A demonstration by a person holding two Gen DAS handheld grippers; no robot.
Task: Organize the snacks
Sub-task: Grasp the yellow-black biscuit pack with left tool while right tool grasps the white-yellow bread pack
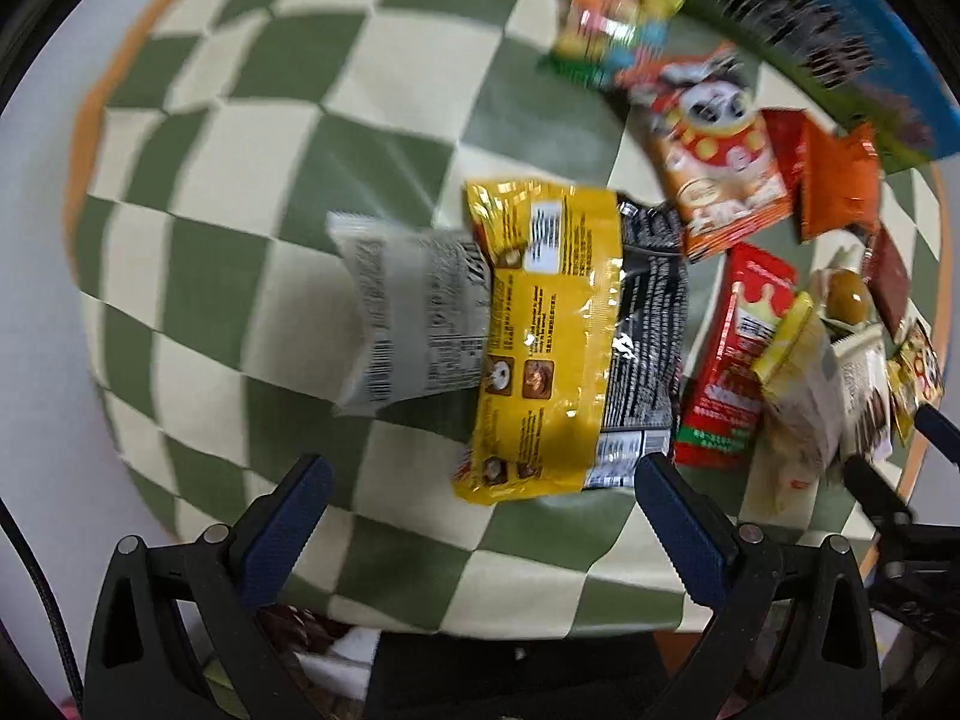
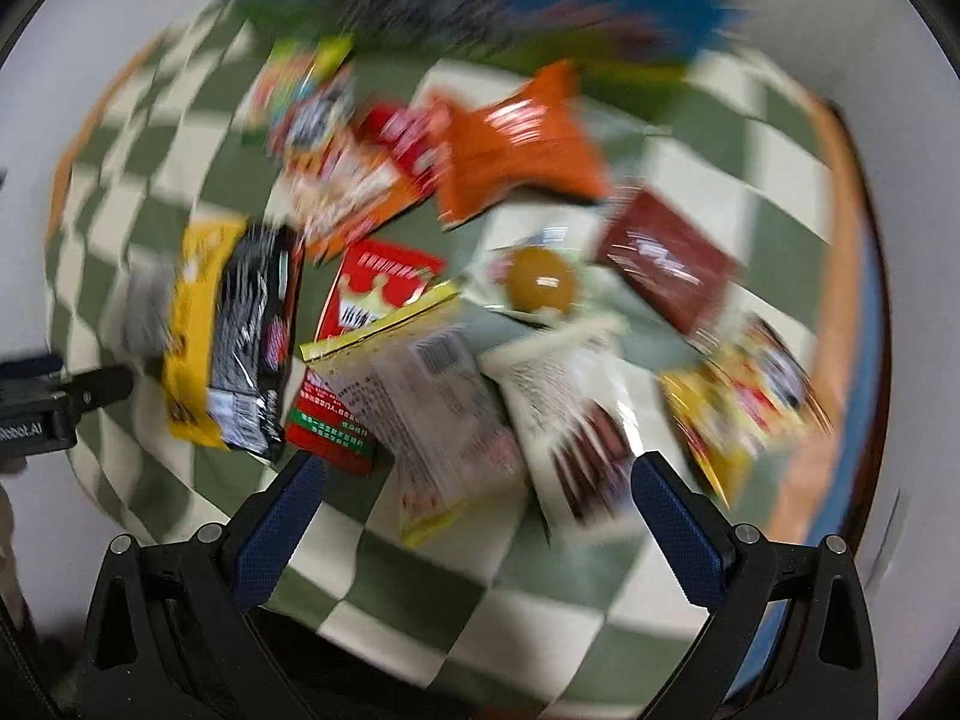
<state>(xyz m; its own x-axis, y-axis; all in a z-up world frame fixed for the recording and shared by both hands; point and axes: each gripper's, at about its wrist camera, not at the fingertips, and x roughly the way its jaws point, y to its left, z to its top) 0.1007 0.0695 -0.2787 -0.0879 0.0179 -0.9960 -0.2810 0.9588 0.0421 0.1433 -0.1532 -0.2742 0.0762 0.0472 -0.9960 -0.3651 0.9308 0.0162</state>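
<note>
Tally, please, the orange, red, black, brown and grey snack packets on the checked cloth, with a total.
Orange plastic snack packets: 2
Red plastic snack packets: 2
Black plastic snack packet: 1
Brown flat snack packet: 1
Grey plastic snack packet: 1
Total: 7

We see a green-and-cream checkered cloth [image 1: 252, 192] covering the table, its orange border [image 1: 81, 138] showing along the edge, and a pale floor [image 1: 36, 324] beyond it, blurred in the right wrist view.
</note>
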